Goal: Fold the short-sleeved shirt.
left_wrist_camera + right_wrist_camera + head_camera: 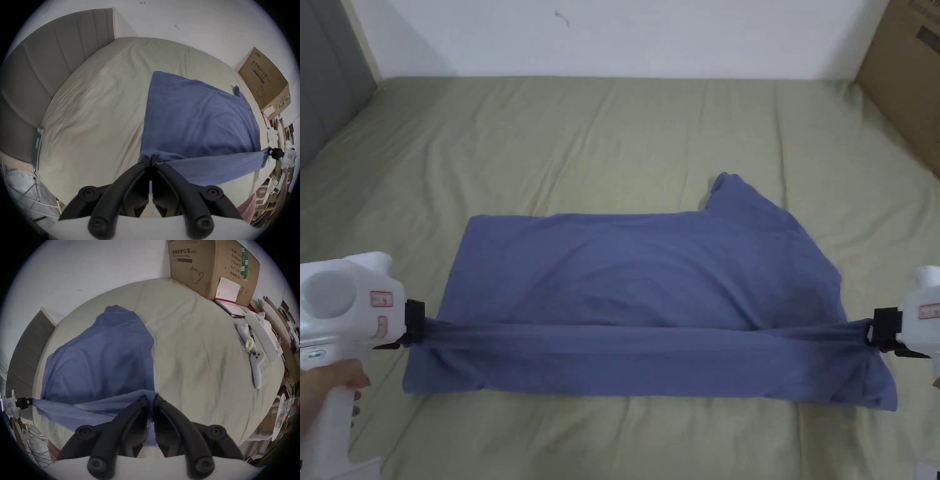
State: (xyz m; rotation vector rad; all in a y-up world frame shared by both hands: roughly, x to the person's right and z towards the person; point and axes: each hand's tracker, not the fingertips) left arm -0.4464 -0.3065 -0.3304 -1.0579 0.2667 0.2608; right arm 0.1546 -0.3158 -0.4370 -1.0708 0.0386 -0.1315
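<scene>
A blue short-sleeved shirt (650, 281) lies spread sideways on the green bed sheet (612, 137), one sleeve (737, 187) poking toward the wall. Its near edge is lifted off the bed and pulled taut between both grippers. My left gripper (419, 325) is shut on the shirt's left end, seen as pinched cloth between its black jaws (150, 160). My right gripper (872, 331) is shut on the right end, cloth bunched between its jaws (150, 398). The lifted strip (650, 334) hangs just above the part resting on the bed.
A cardboard box (906, 81) stands at the bed's far right corner. A grey padded headboard (48, 56) runs along the left. A grey soft toy (254, 360), books and clutter sit along the bed's right edge. The white wall (612, 31) closes the far side.
</scene>
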